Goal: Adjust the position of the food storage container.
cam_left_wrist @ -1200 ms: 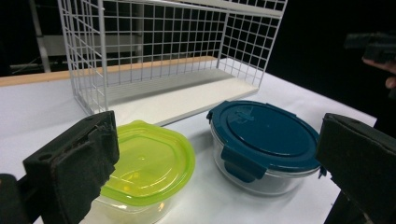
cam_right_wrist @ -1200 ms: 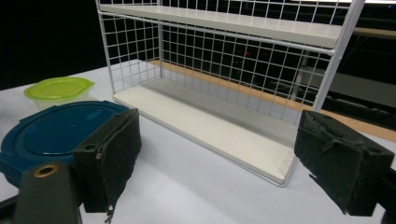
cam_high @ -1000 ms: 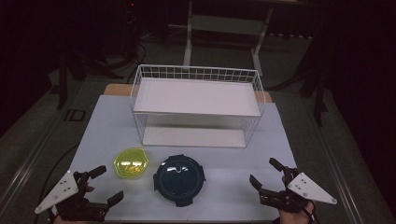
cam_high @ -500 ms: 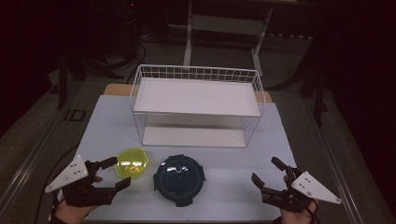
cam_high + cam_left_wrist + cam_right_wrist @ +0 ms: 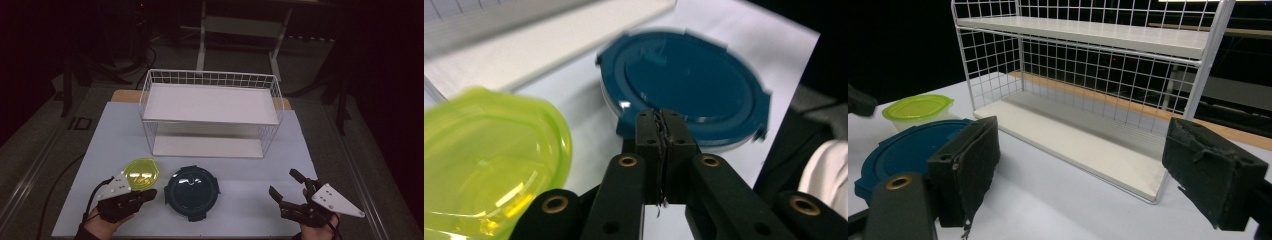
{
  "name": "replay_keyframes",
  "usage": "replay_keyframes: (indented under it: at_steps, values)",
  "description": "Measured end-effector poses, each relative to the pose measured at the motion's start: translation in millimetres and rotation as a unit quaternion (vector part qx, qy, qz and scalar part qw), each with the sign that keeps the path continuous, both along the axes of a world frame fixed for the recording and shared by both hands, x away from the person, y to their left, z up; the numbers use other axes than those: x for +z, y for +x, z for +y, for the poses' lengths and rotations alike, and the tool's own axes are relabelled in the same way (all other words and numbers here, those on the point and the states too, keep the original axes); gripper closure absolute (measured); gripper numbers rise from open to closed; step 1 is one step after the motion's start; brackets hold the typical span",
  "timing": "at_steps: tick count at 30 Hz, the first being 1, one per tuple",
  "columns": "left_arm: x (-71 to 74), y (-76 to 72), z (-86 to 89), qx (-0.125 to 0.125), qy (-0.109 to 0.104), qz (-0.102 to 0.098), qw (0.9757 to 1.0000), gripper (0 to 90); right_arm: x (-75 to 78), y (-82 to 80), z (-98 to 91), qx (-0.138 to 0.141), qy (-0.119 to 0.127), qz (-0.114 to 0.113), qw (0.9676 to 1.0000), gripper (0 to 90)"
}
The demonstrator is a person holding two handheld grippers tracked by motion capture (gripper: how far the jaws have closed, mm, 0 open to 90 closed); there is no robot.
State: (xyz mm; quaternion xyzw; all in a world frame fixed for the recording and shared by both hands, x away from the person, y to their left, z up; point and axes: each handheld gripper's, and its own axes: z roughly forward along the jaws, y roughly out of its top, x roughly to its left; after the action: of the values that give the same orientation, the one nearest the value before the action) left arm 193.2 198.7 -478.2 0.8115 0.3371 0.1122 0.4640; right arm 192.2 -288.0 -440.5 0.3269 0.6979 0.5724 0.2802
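A yellow-green lidded container (image 5: 141, 173) (image 5: 484, 160) (image 5: 917, 107) sits at the front left of the white table. To its right lies a round dark blue container (image 5: 192, 192) (image 5: 689, 92) (image 5: 903, 150) with a clip lid. My left gripper (image 5: 149, 196) (image 5: 666, 125) has just been closing and is shut with nothing between its pads; its tips lie between the two containers, close to the blue lid's near rim. My right gripper (image 5: 285, 189) (image 5: 1078, 170) is open at the front right, apart from everything.
A white wire rack (image 5: 210, 112) (image 5: 1088, 75) with two shelves stands at the back middle of the table (image 5: 300, 150). Dark floor and stands surround the table. A white sleeve (image 5: 824, 175) shows at the right of the left gripper view.
My left gripper has moved right toward the containers and its jaws have gone from wide open to shut. The right gripper has stayed put.
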Motion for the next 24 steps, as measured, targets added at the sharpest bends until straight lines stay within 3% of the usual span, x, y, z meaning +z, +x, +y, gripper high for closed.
replay_keyframes:
  at_steps: [1,7,12,17,24]
  values:
    - [-6.6,3.1,-4.3,0.000,0.015,0.012,0.9998,88.5,-0.2,0.3,0.1,0.001,0.000,-0.001,1.0000,15.0]
    - [-20.2,9.6,-16.7,-0.006,0.044,0.031,0.9985,88.8,-1.0,-0.1,0.3,0.003,-0.001,0.002,1.0000,15.1]
    - [-26.4,15.0,-19.3,-0.002,0.042,0.042,0.9982,88.8,-1.3,-0.4,0.5,0.003,0.000,0.004,1.0000,15.1]
    - [-25.9,17.1,-22.5,0.003,0.044,0.037,0.9983,88.8,-2.2,0.3,0.9,0.004,-0.002,0.005,1.0000,15.0]
    - [-26.1,26.0,-39.9,-0.020,0.037,0.045,0.9981,88.8,-2.7,0.3,3.1,0.009,-0.002,0.008,0.9999,15.1]
